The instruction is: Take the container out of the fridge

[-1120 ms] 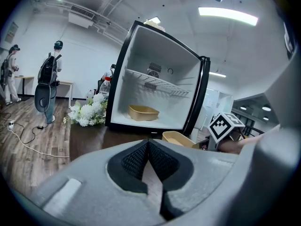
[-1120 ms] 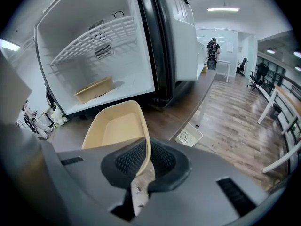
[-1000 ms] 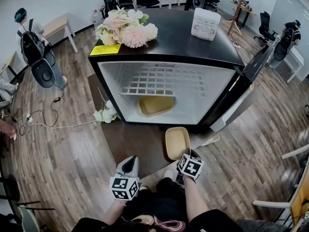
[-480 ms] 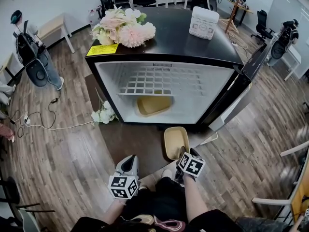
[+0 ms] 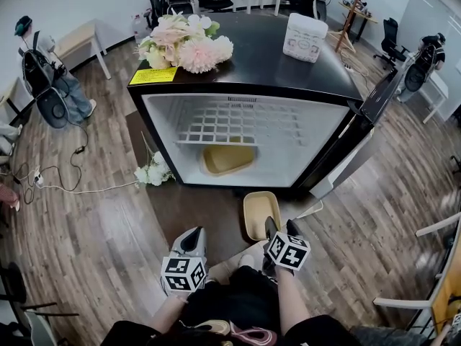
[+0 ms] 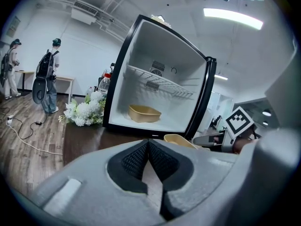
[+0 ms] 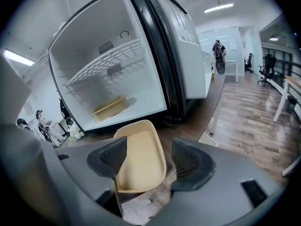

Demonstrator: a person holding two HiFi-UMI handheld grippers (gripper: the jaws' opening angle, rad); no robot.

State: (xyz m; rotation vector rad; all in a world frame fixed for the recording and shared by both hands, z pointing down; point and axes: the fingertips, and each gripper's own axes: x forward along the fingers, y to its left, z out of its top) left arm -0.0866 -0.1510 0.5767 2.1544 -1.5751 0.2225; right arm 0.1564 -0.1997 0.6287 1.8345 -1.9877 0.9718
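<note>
A tan container (image 5: 261, 213) lies on the dark board in front of the open fridge (image 5: 245, 92). In the right gripper view this container (image 7: 140, 159) sits below and between the jaws. My right gripper (image 5: 277, 228) (image 7: 149, 158) hangs open over its near end, and the pads do not touch it. Its jaws have just been opening. A second tan container (image 5: 227, 158) (image 7: 109, 107) (image 6: 143, 113) rests on the fridge floor under the wire shelf. My left gripper (image 5: 193, 239) (image 6: 148, 161) is shut on nothing, low and to the left of the right one.
The fridge door (image 5: 374, 103) stands open at the right. Pink and white flowers (image 5: 186, 43) and a white box (image 5: 306, 36) sit on the fridge top. More flowers (image 5: 153, 171) lie by its left corner. A cable (image 5: 79, 182) runs over the wooden floor.
My right gripper's jaws have spread wide and let go of the near container's rim. The gripper has risen a little. The left gripper has kept still.
</note>
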